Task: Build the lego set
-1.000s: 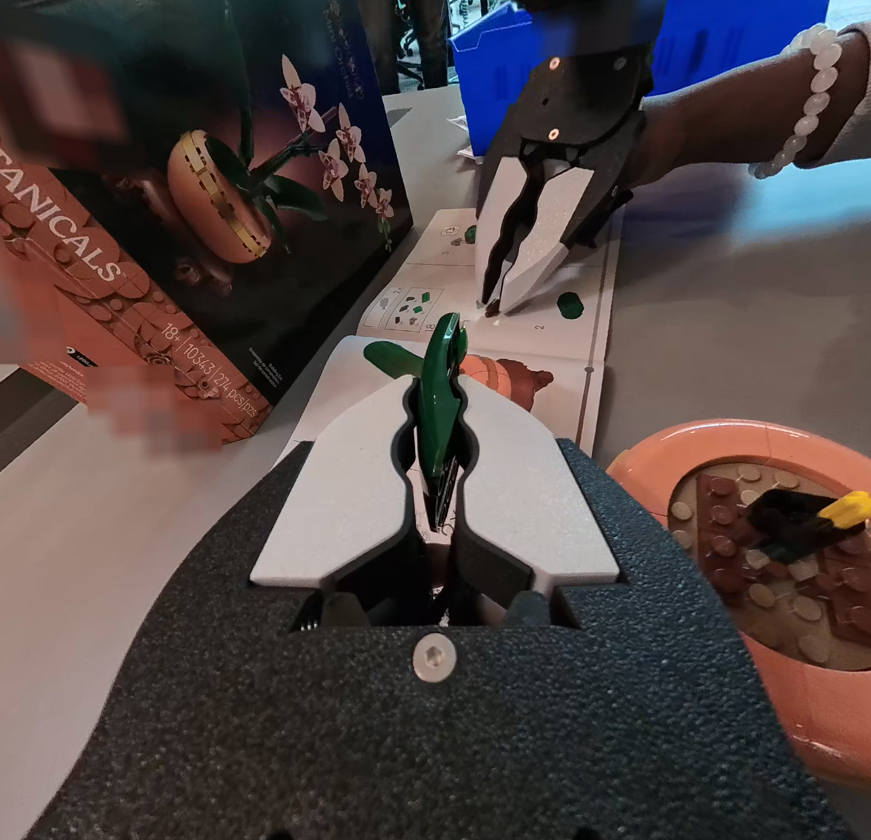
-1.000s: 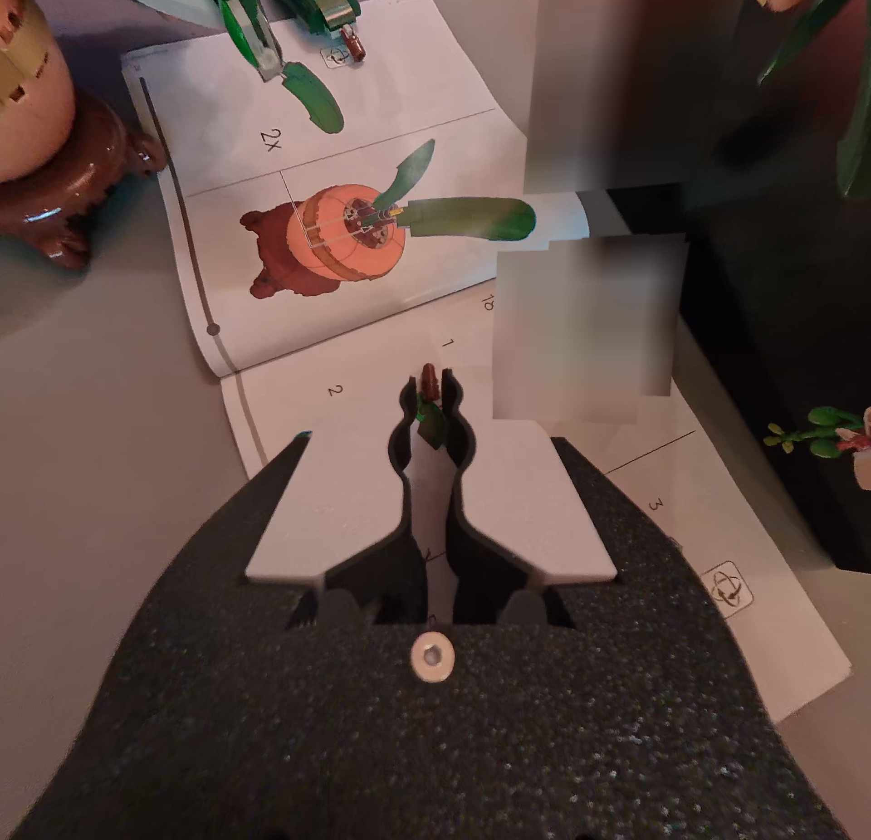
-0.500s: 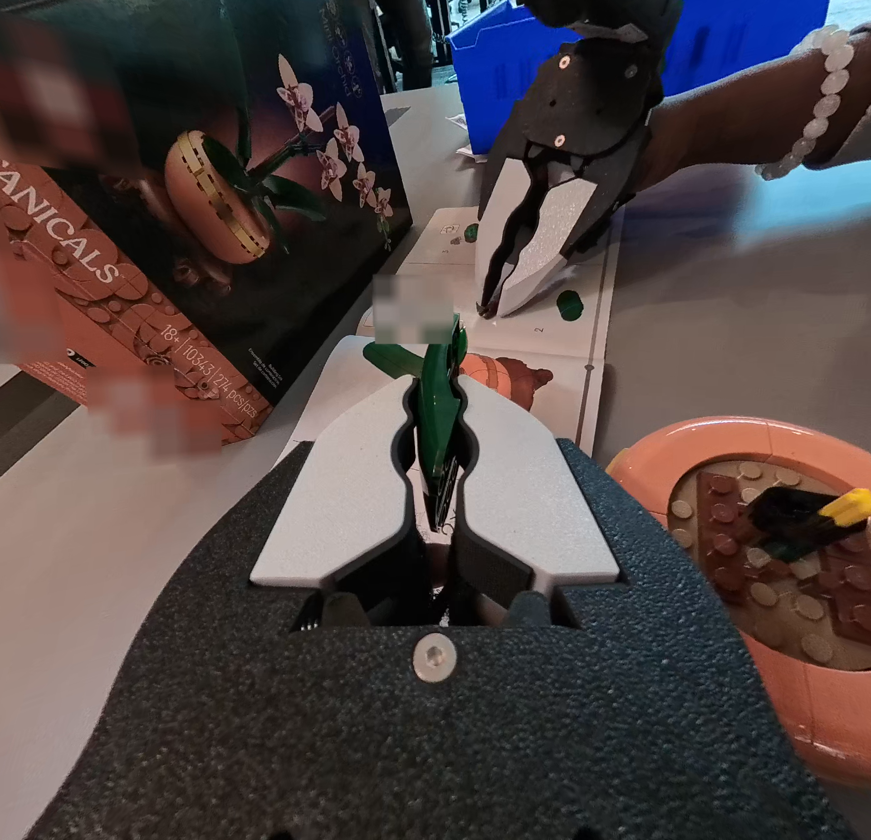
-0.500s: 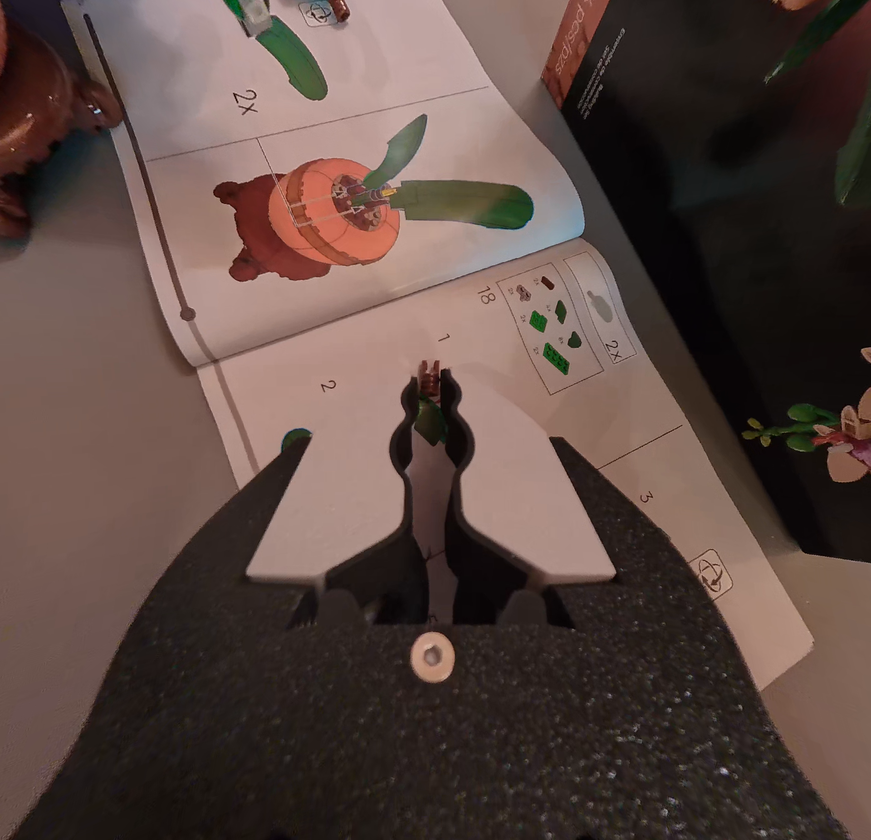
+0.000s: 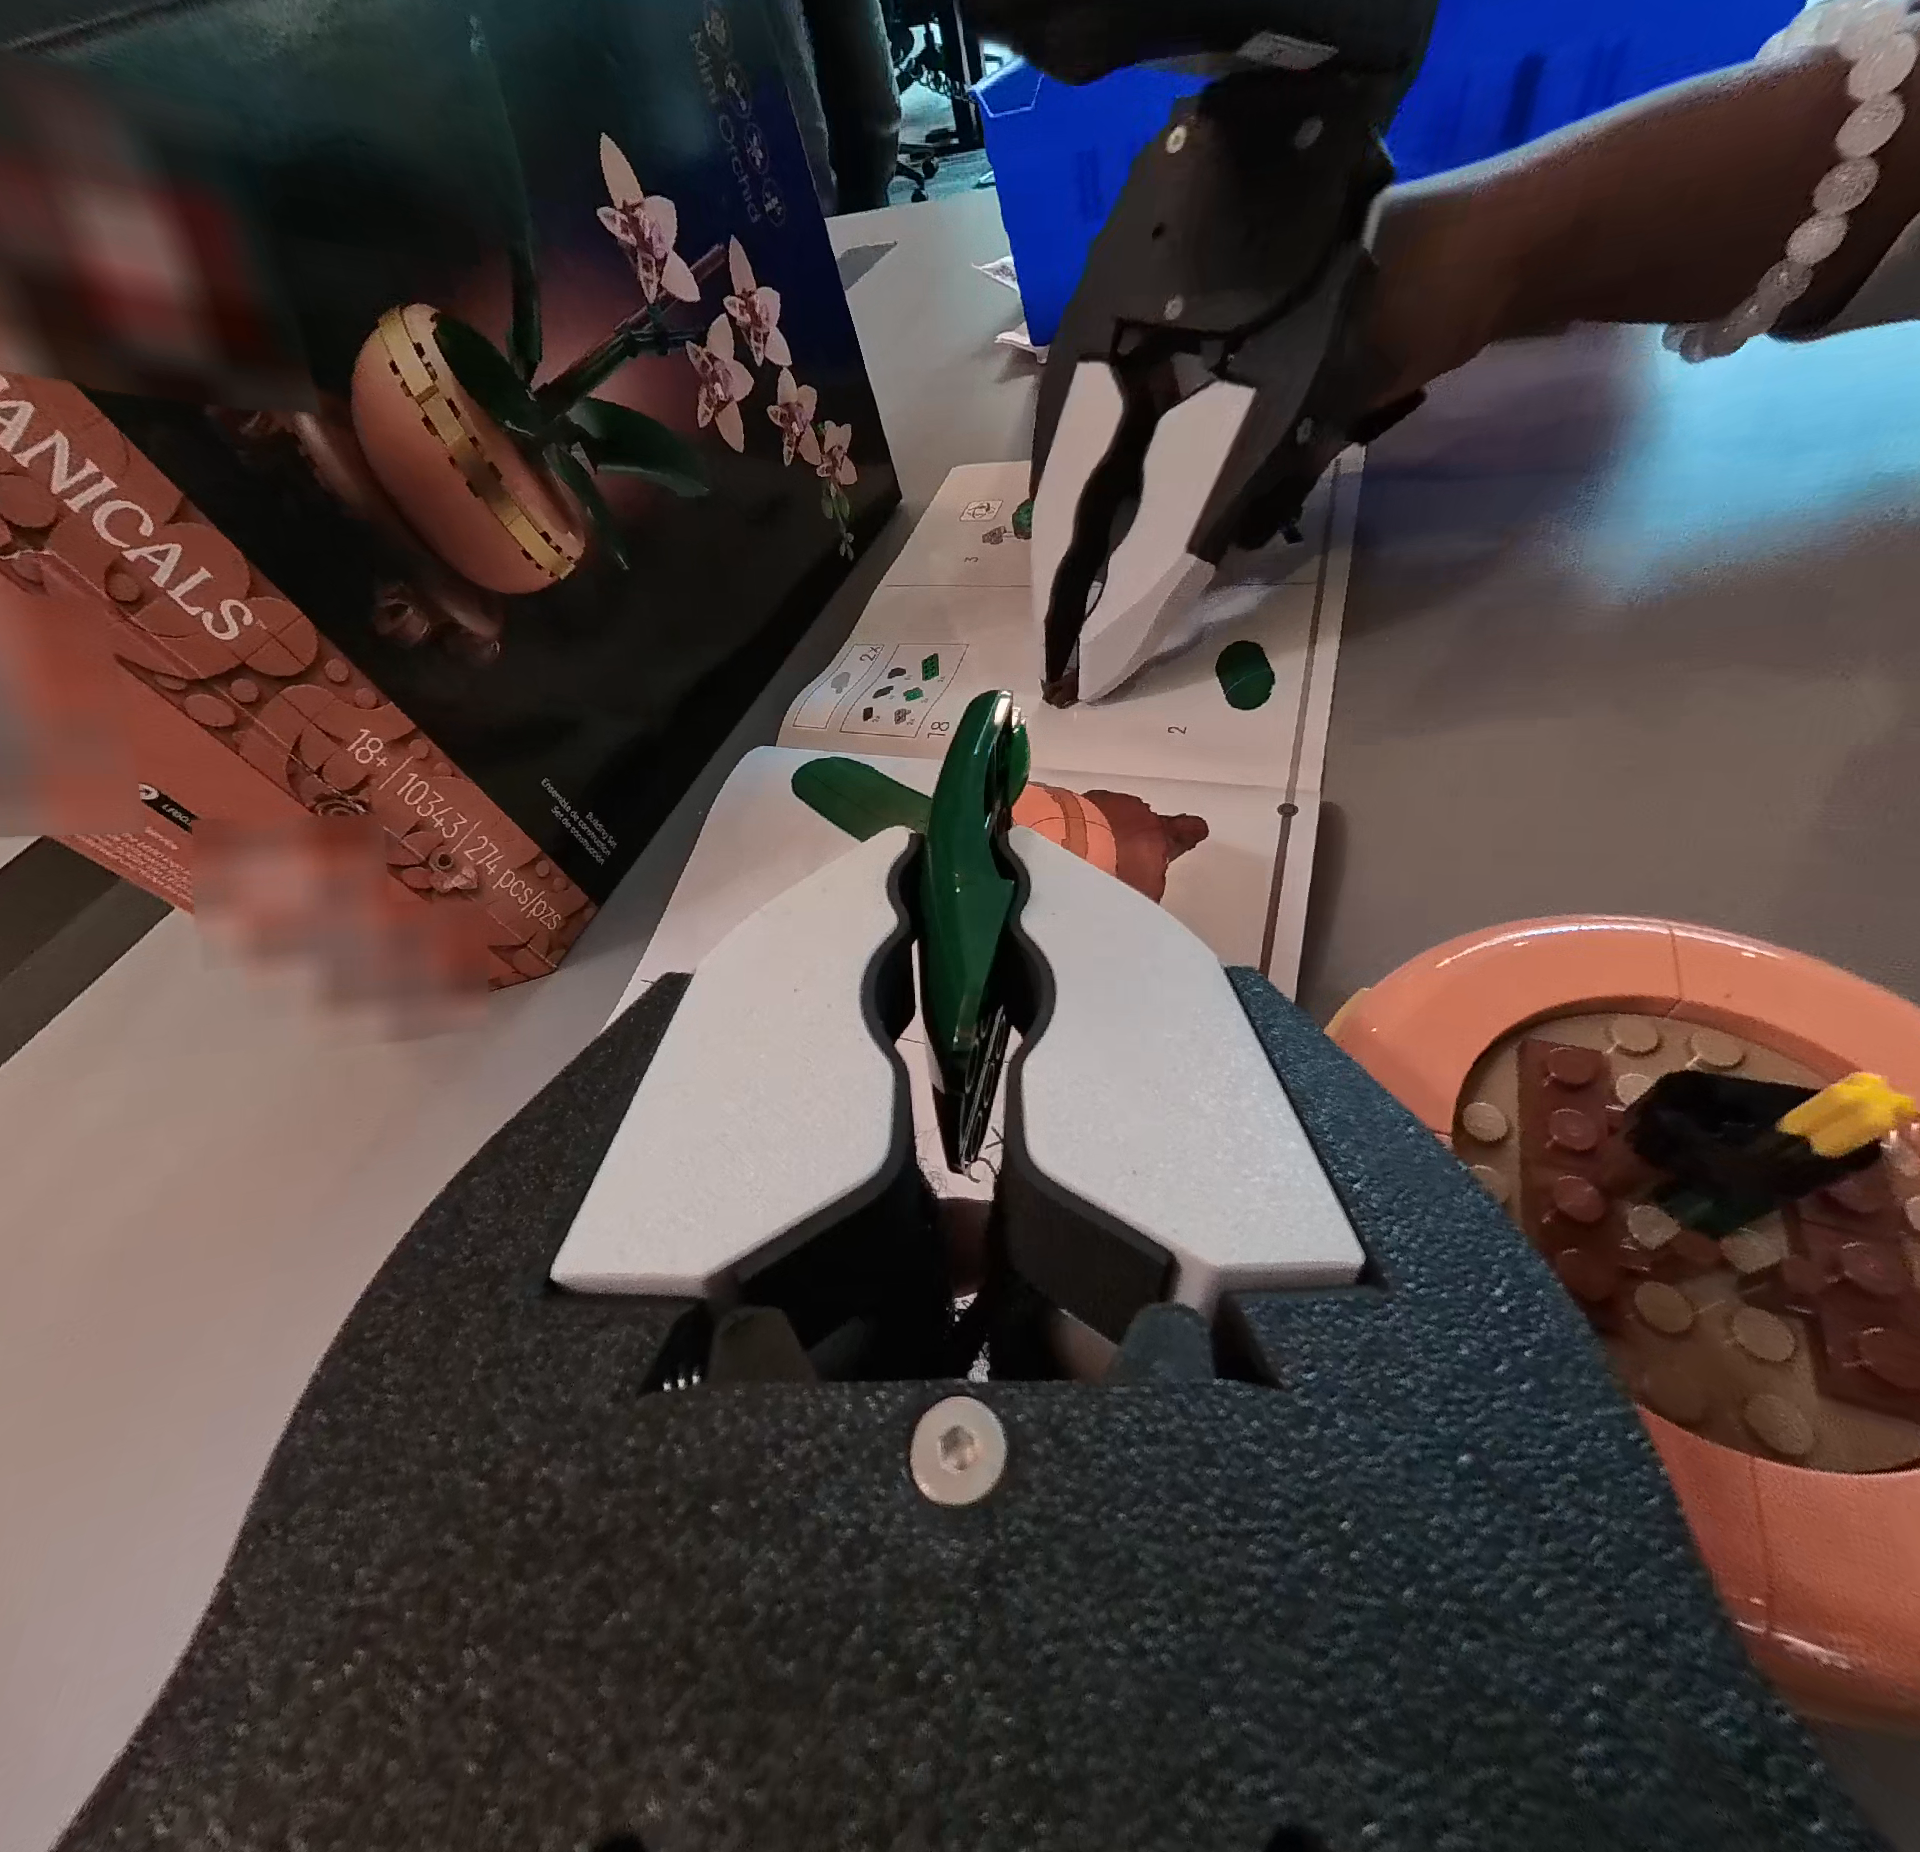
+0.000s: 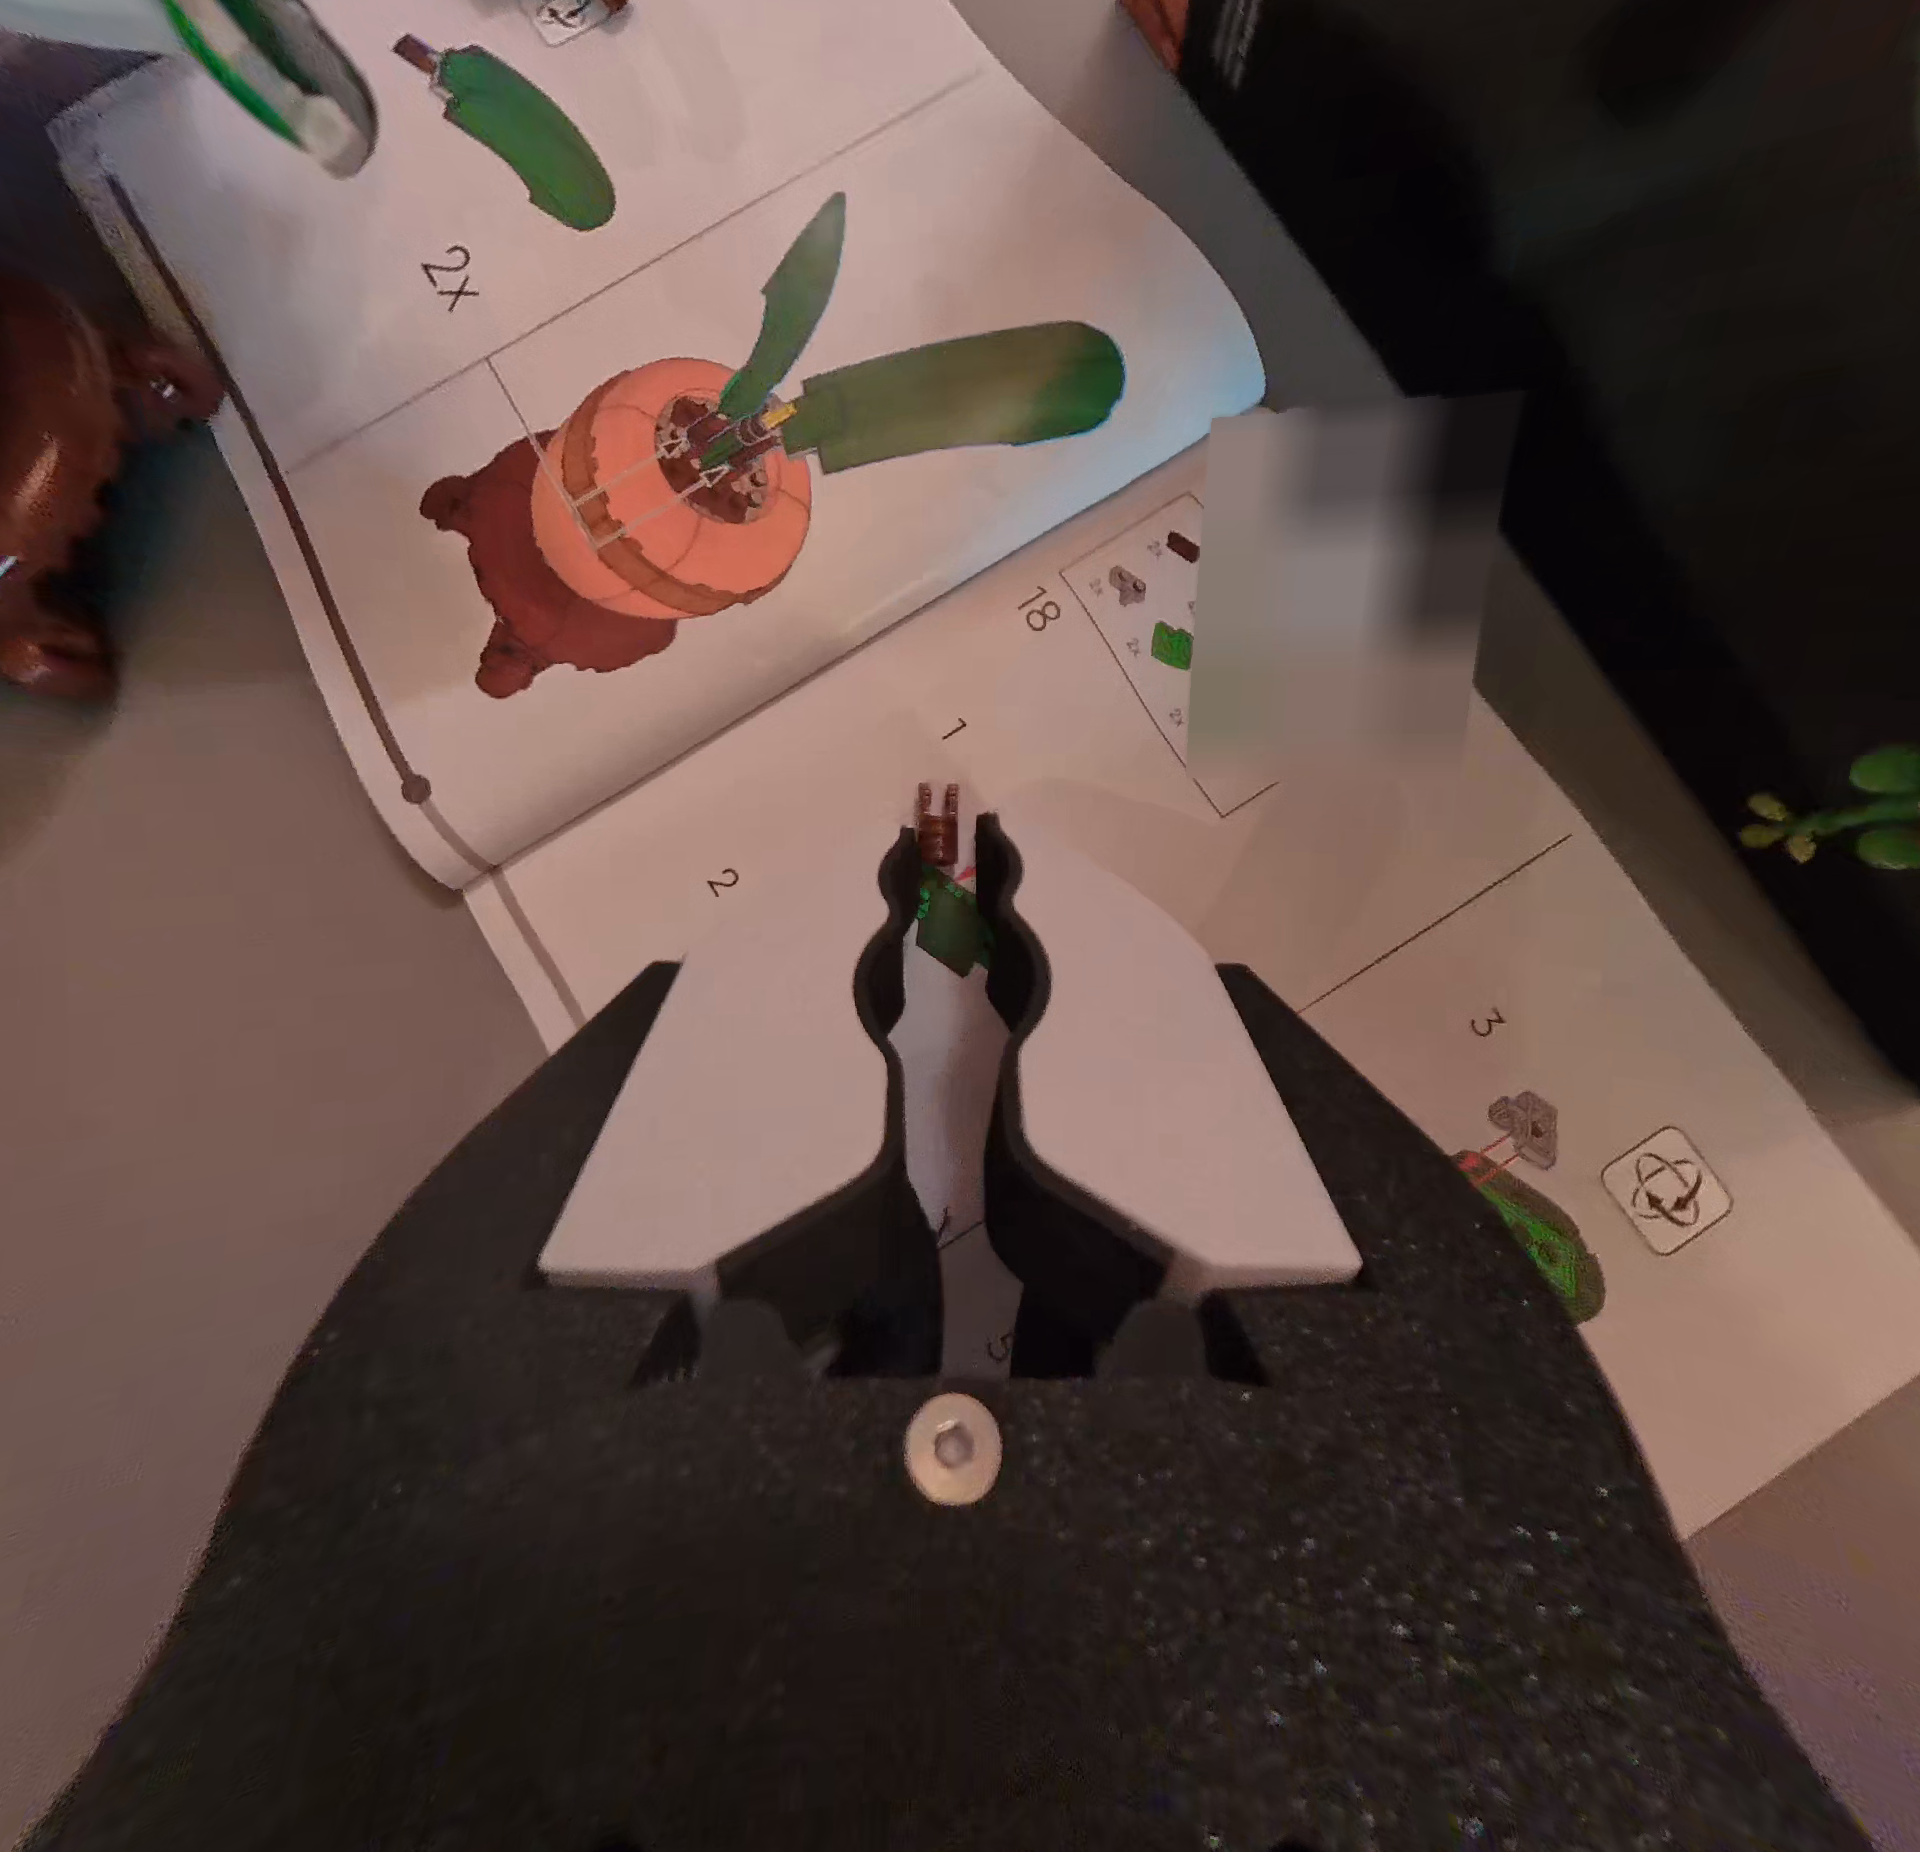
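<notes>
My left gripper is shut on a dark green leaf piece, held upright above the open instruction booklet. My right gripper points down at the booklet page, its tips closed on a small brown clip piece; a green patch shows in the gap behind the tips. In the left wrist view the right gripper touches the page just beyond the leaf. The salmon pot with a brown studded top stands to the right; a black and yellow part sits on it.
The set's box stands upright to the left of the booklet, also at the right in the right wrist view. A blue bin stands at the back. A person's arm with a bead bracelet reaches in from the right. The pot's brown base lies beside the booklet. About 15 centimetres separates my left fingertips from my right. To reach the salmon pot in a straight line is about 8 centimetres for my left fingers, about 15 centimetres for my right.
The right gripper has tilted more upright over the page, its tips staying at the same spot with the brown piece. My left gripper holds still with the leaf.
</notes>
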